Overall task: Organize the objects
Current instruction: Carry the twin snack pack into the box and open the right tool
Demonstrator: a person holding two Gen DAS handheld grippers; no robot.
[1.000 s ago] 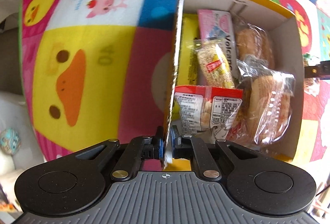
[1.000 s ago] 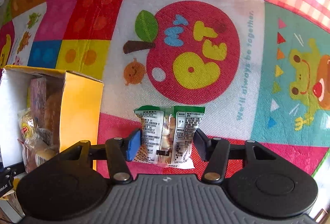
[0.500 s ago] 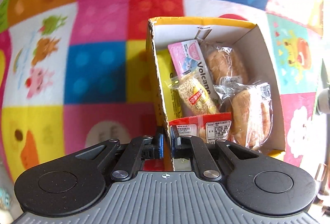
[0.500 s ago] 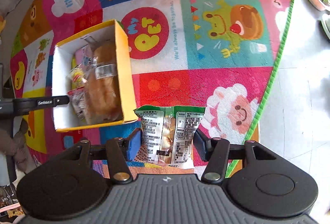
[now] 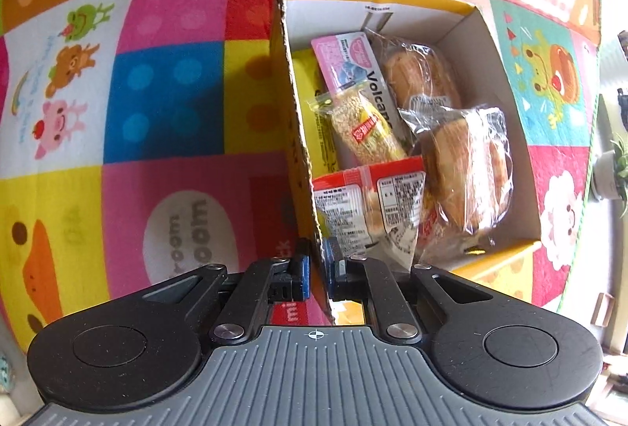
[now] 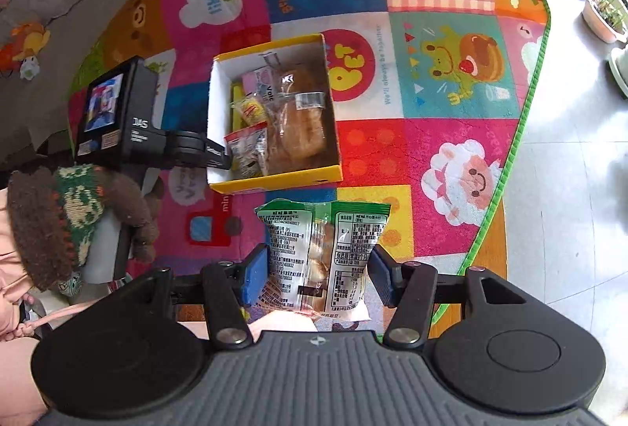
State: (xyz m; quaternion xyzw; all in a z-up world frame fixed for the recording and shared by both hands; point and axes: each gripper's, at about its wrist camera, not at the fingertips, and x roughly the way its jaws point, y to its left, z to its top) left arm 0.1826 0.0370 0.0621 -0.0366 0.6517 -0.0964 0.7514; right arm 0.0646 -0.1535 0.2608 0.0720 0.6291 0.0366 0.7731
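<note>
Left wrist view first: the left gripper [image 5: 317, 271] is clamped tight on the near side wall of the yellow box [image 5: 298, 135], one blue pad outside, one inside, the cardboard pinched between them. The box sits on the colourful play mat [image 5: 157, 104] and it is crowded in there. A red snack packet [image 5: 365, 206] leans right beside the pinched wall, a sesame bar [image 5: 363, 130] lies behind it, a pink Volcano packet [image 5: 353, 65] runs toward the far wall, and two wrapped bread rolls [image 5: 463, 167] fill the right-hand side. Hardly any bare floor shows inside the box.

Over to the right wrist view: the right gripper [image 6: 317, 271] holds a green snack packet [image 6: 322, 253] between its blue pads, fingers at a middling spread, both pads pressed on the packet's sides. It hangs high above the mat, near edge of the box [image 6: 274, 182] just beyond the packet's top. The left gripper [image 6: 188, 147] reaches in from the left onto the box wall, a knitted sleeve [image 6: 66, 214] behind it. Plant pots [image 6: 600, 14] line the pale floor beyond the mat's green edge.
</note>
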